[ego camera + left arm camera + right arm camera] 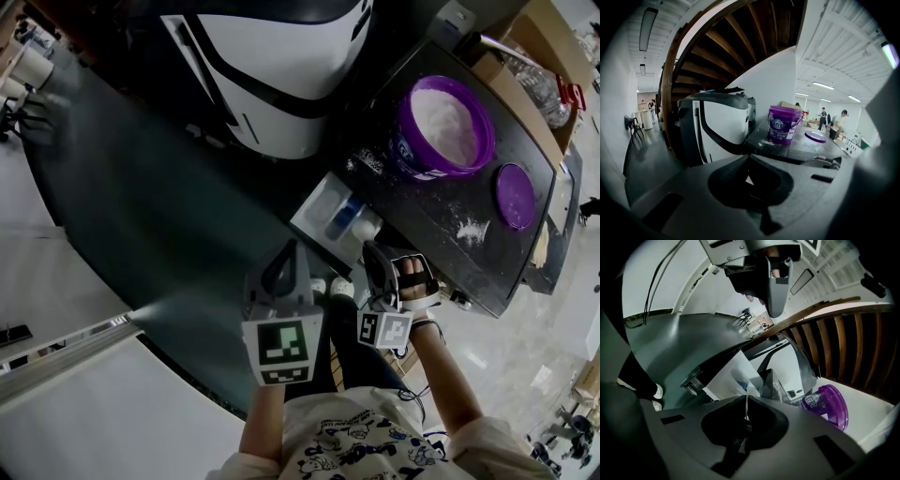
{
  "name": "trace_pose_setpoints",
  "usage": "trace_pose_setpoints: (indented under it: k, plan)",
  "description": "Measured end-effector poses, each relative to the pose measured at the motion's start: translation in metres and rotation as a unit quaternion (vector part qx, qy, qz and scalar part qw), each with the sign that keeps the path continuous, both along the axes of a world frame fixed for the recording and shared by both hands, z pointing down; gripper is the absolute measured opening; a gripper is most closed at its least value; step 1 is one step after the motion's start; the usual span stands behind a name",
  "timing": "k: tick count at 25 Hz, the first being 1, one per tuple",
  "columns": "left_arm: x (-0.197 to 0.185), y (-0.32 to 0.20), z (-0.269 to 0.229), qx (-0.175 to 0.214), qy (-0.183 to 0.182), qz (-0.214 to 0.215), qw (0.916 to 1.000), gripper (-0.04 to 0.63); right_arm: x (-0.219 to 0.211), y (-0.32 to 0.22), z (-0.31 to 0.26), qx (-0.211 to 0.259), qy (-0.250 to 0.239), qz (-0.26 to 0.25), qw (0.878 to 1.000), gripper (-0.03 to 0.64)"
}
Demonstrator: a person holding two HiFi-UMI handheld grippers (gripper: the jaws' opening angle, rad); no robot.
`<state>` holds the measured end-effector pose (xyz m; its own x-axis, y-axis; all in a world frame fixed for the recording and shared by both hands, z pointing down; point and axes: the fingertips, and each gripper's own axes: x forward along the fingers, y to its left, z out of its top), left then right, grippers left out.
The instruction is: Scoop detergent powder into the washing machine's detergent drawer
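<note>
Both my claws clenched and empty, hovering over the open drawer

A dark grey floor (141,206) lies below, with a wooden stair (740,42) curving overhead and people (839,124) far off under a white ceiling. The washer's black top (422,211) carries the open purple detergent tub (441,127), full of white powder, its lid (515,195) lying apart and spilled powder (472,228) between them. The white detergent drawer (333,211) juts out just ahead of my left claw (292,248) and right claw (375,253), which sit side by side. A white-and-black machine (281,66) stands behind.
</note>
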<state>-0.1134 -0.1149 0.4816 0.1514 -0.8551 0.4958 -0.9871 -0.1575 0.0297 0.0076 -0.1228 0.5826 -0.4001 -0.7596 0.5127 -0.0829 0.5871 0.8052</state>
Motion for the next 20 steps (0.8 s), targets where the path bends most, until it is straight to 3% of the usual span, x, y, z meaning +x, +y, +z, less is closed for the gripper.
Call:
trace_pose_setpoints:
  k: [4,12,20]
  plan:
    - [0.000,0.000,-0.001,0.000,0.002,-0.002,1.0000,0.003,-0.003,0.001,-0.006,0.016,-0.007,-0.002,1.000,0.023]
    - [-0.001,0.001,-0.002,0.003,0.002,-0.002,1.0000,0.003,-0.006,0.000,-0.005,0.005,-0.008,0.000,1.000,0.023]
    - [-0.004,0.001,-0.006,0.007,0.001,-0.007,1.0000,0.003,0.000,-0.008,-0.018,-0.052,-0.111,0.066,0.990,0.023]
